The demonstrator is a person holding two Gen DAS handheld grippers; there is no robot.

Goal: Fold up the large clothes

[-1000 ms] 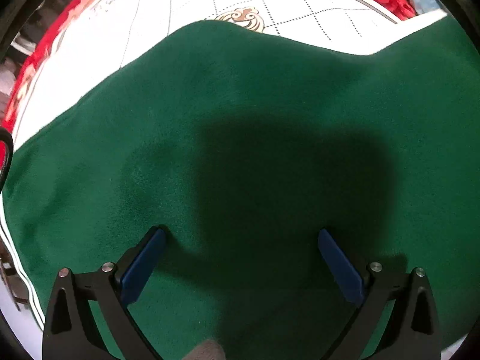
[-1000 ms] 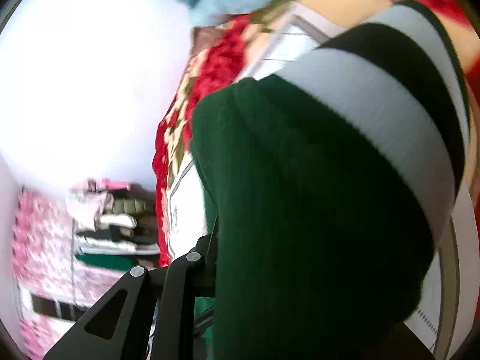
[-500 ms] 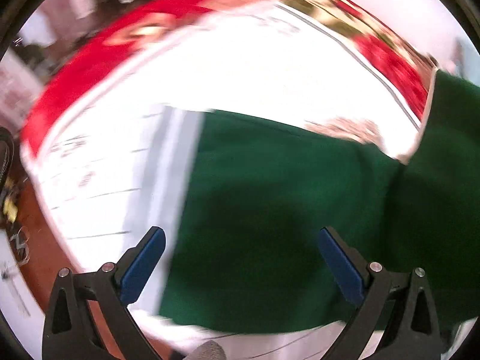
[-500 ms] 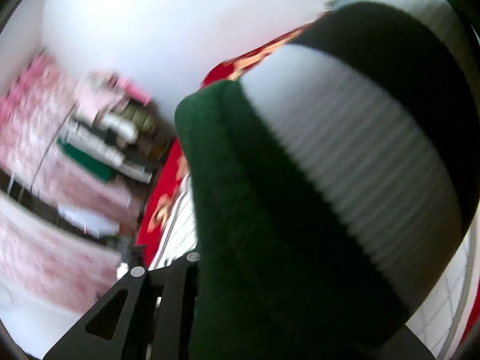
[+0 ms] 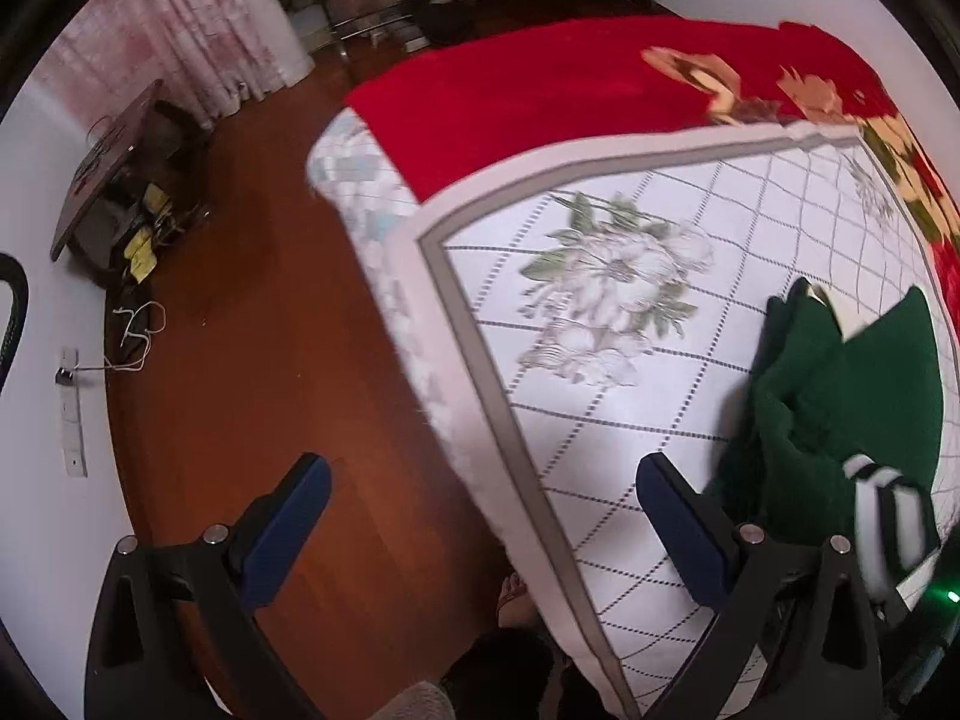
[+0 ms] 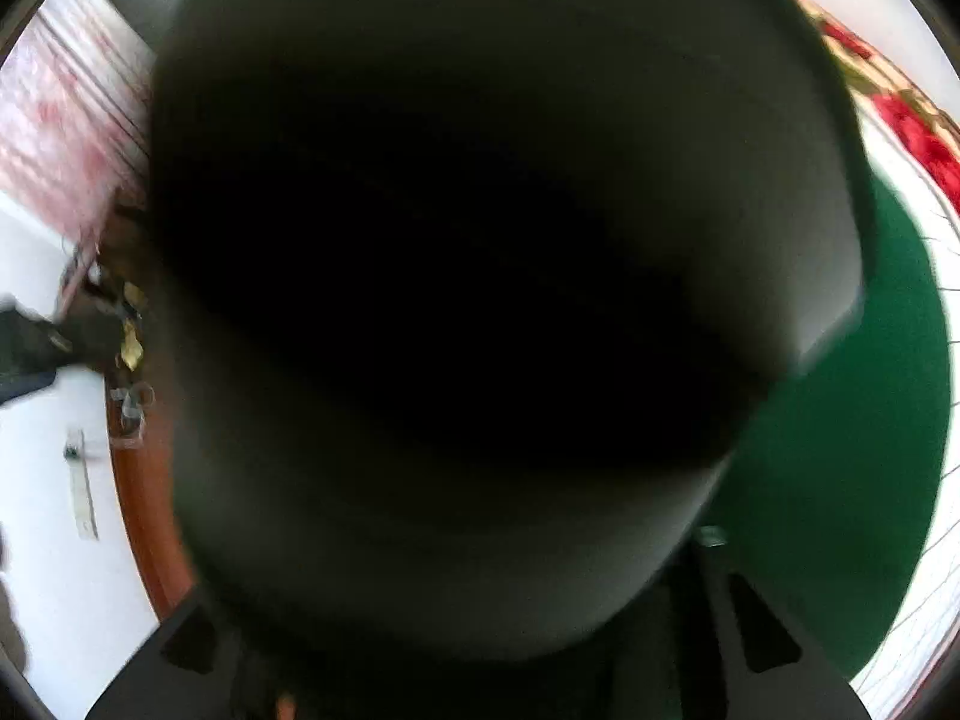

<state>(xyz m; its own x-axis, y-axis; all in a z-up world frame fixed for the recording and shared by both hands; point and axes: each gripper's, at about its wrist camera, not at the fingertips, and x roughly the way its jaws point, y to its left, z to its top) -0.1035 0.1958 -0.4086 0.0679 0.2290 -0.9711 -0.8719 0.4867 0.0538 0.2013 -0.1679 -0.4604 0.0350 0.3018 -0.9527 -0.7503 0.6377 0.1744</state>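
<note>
Spread over the bed, a white quilted cover with a grey grid and flower print [image 5: 600, 324] carries the bunched dark green fleece garment with striped cuff [image 5: 840, 396], lying just right of the left gripper [image 5: 480, 504], whose blue fingers stand wide and empty. The right gripper [image 6: 480, 630] has just been opening, its view smothered by dark cloth, so any hold is unclear. The sleeve fold seems to be finishing; next, fresh edges need gripping.

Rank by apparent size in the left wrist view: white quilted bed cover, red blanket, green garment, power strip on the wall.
1. white quilted bed cover
2. red blanket
3. green garment, partly cut off at the frame edge, so unsure against the blanket
4. power strip
</note>
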